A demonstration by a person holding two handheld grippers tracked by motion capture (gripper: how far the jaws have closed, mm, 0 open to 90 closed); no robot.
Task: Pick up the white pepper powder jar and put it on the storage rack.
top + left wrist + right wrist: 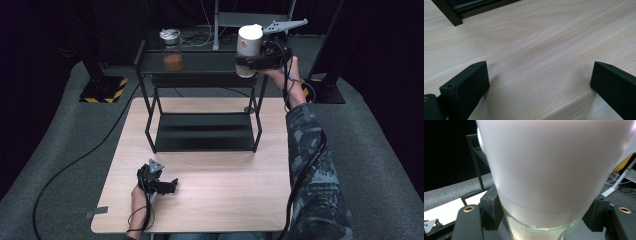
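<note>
Meanwhile, held white-lidded jar (248,50) clamped in right hand-held gripper (252,62) above shelf (200,62); kept upright, lowered gently. Left hand-held gripper (167,186) wide open, empty.

The shelf rack (202,100) stands at the far middle of the table (210,200). On the rack's top shelf, toward its left end, sits a jar (171,49). Over the rack's right end the right gripper (250,62) holds a white-capped container (248,47). Before the rack, left of its middle, the left gripper (167,186) rests on the table.
</note>
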